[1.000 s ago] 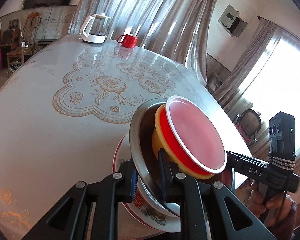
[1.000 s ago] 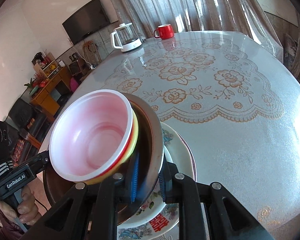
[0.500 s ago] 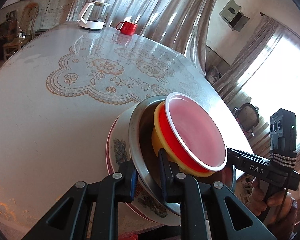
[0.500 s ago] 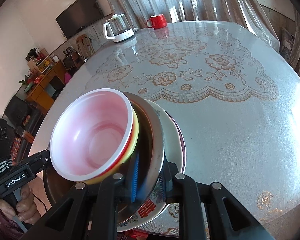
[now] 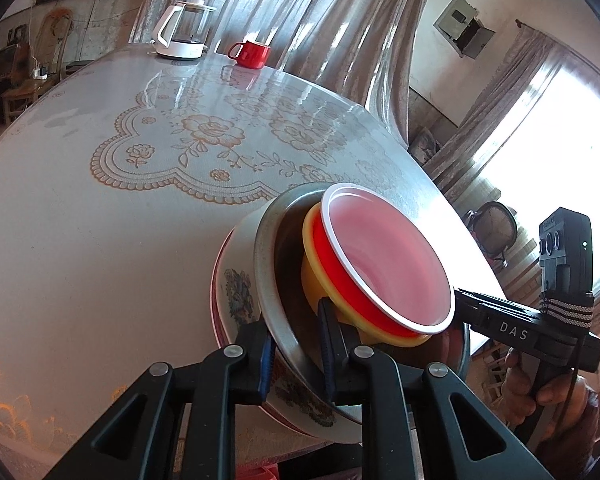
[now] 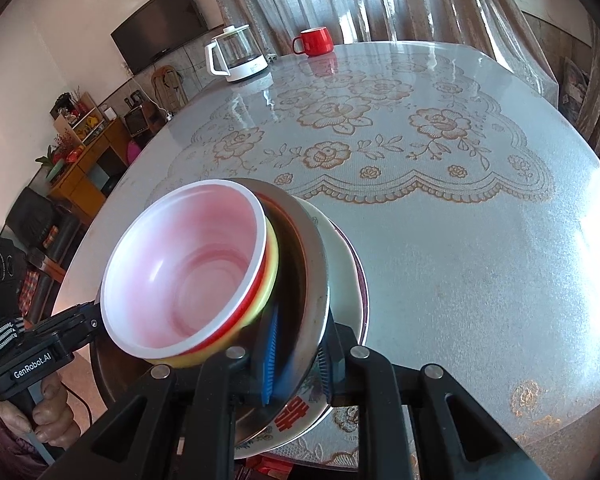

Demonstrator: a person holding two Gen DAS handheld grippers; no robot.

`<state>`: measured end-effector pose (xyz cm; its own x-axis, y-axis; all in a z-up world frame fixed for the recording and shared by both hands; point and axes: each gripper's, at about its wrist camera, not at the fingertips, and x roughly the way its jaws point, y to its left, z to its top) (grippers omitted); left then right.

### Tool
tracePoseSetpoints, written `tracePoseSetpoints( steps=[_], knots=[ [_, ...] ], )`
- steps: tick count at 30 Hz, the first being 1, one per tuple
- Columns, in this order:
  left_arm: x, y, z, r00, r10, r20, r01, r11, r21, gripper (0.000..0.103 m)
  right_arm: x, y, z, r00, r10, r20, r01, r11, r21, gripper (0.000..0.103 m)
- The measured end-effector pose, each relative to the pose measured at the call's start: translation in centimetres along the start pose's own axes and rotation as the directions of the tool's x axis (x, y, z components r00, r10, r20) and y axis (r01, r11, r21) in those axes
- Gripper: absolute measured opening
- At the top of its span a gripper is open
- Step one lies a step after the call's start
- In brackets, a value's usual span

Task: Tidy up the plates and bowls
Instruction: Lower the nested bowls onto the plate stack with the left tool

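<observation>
Both grippers, left (image 5: 296, 354) and right (image 6: 296, 364), clamp opposite rims of the metal plate (image 5: 268, 280); the table (image 6: 460, 260) lies ahead, beneath the stack

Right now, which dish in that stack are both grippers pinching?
The metal plate. The left gripper and right gripper each clamp its rim. The red bowl and yellow bowl sit inside it; the flowered plate lies beneath.
</observation>
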<state>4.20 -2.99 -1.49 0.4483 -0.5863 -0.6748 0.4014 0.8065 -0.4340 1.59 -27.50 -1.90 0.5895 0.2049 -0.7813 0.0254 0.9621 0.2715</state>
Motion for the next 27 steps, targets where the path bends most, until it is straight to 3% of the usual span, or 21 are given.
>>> tracePoseSetpoints(
  steps=[27],
  knots=[
    [-0.92,-0.79,-0.85,0.999,0.034,0.028,-0.034,0.999,0.027,0.022,0.17,0.39,-0.48,1.0,-0.027,0.007,0.027,1.0,-0.008,0.021]
  ],
)
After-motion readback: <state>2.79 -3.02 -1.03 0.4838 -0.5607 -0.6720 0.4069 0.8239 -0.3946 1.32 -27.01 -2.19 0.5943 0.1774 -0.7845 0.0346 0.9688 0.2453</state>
